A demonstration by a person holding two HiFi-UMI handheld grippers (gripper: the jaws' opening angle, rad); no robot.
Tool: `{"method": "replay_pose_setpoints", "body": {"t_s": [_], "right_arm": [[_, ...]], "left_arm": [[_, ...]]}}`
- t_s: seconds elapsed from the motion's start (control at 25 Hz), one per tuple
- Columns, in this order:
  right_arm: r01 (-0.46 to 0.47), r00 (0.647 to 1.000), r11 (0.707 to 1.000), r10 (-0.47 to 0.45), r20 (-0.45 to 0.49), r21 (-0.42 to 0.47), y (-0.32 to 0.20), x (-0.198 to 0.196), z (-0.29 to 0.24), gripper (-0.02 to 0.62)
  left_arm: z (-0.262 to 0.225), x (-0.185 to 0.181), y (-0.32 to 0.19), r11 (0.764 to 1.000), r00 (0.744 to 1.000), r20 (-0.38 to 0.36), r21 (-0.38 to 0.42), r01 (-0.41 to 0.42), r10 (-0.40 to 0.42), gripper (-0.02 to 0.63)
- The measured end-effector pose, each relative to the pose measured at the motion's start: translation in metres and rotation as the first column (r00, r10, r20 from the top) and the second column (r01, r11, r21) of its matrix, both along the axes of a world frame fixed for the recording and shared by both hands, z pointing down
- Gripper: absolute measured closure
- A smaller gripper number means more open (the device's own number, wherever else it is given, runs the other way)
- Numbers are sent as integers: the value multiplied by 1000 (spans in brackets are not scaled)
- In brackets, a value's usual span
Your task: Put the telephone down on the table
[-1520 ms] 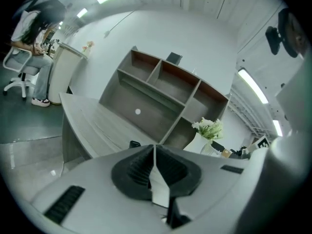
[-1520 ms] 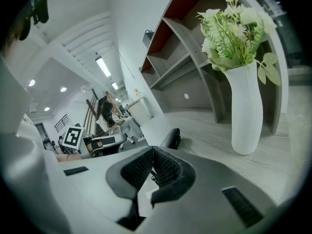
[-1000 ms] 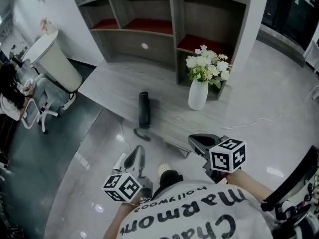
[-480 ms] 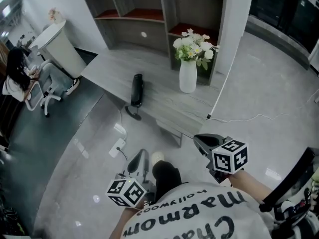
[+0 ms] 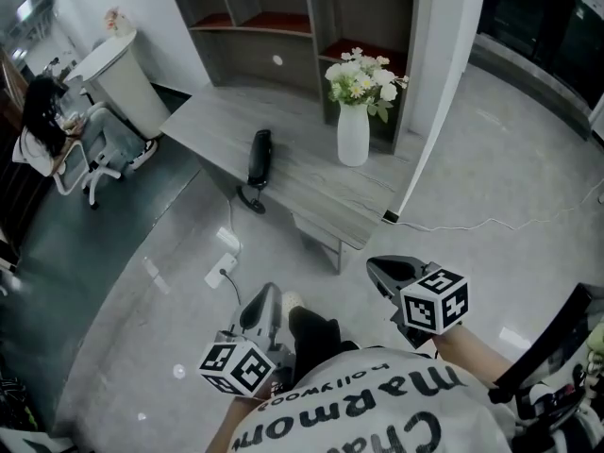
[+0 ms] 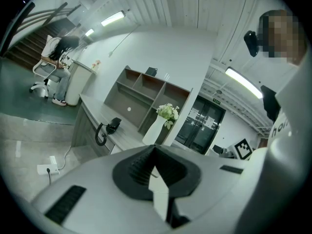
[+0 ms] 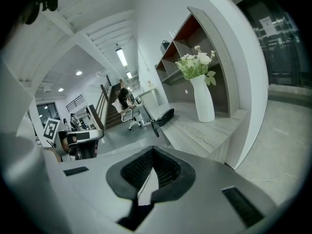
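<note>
Telephone (image 5: 259,156) flat by worktop's (image 5: 316,196) front edge, cord (image 5: 247,199) dangling off, apparently set down; hence left tool (image 5: 267,298) and right tool (image 5: 380,268) clenched empty, well clear.

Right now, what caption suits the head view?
Black telephone lying on the grey table, left of a white vase of flowers.

The telephone (image 5: 259,157) is showing black against the table (image 5: 321,196), which is wearing pale grey wood grain. The vase (image 5: 353,138) is gleaming white, and the flowers (image 5: 357,72) are showing white over green leaves. The shelf (image 5: 236,59) is showing grey with red boards inside. The left gripper (image 5: 267,298) and right gripper (image 5: 385,270) are carrying cubes in black-and-white squares.
</note>
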State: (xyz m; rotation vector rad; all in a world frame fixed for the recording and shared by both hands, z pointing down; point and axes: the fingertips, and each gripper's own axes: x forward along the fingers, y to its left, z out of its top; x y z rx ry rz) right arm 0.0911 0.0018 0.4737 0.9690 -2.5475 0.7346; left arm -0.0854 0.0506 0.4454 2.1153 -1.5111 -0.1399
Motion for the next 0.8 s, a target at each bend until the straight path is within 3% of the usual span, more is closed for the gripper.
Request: {"method": "replay_pose_setpoints", "body": {"t_s": [0.8], "right_arm": [[7, 1000, 1000, -7, 15, 13, -13, -14, -5, 584]], "left_arm": [[-12, -12, -11, 1000, 1000, 7, 11, 8, -8, 597]]}}
